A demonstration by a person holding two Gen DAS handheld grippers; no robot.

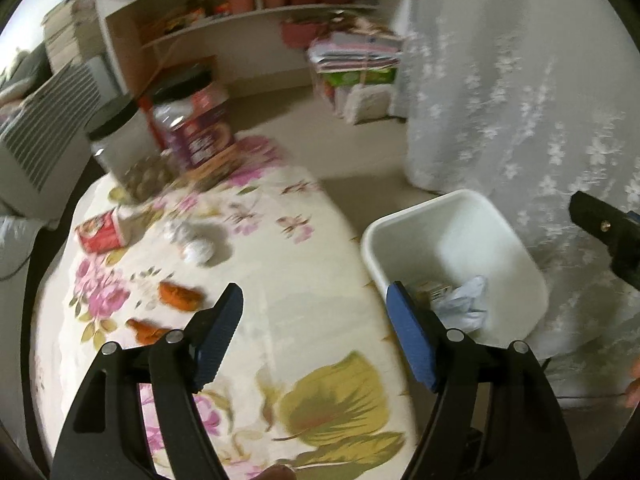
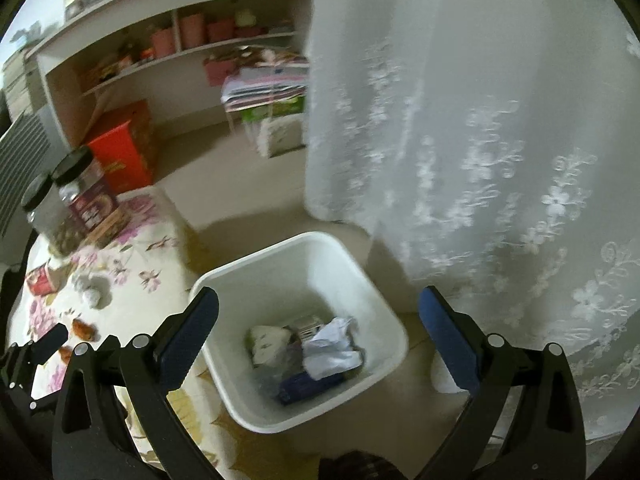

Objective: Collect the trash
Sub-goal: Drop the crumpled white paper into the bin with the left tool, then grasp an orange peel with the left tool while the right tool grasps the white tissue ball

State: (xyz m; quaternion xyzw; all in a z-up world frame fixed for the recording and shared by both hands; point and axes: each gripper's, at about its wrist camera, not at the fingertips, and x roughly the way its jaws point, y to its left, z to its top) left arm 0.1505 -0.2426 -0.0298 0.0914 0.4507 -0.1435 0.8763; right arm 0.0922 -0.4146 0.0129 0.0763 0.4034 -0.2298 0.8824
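A white bin (image 2: 304, 256) stands on the floor beside the table and holds crumpled white paper (image 2: 334, 350), a wrapper and a dark blue item; the left wrist view shows it too (image 1: 452, 236). My right gripper (image 2: 318, 336) is open and empty above the bin. My left gripper (image 1: 316, 328) is open and empty over the floral tablecloth (image 1: 292, 264). On the table lie two orange peels (image 1: 180, 296), crumpled white tissues (image 1: 196, 246) and a red packet (image 1: 100, 232).
Two black-lidded jars (image 1: 192, 124) stand at the table's far end. A lace curtain (image 1: 520, 100) hangs right of the bin. A white shelf unit (image 1: 248, 12), stacked packages (image 1: 356, 76) and a red box (image 2: 120, 148) stand on the floor beyond.
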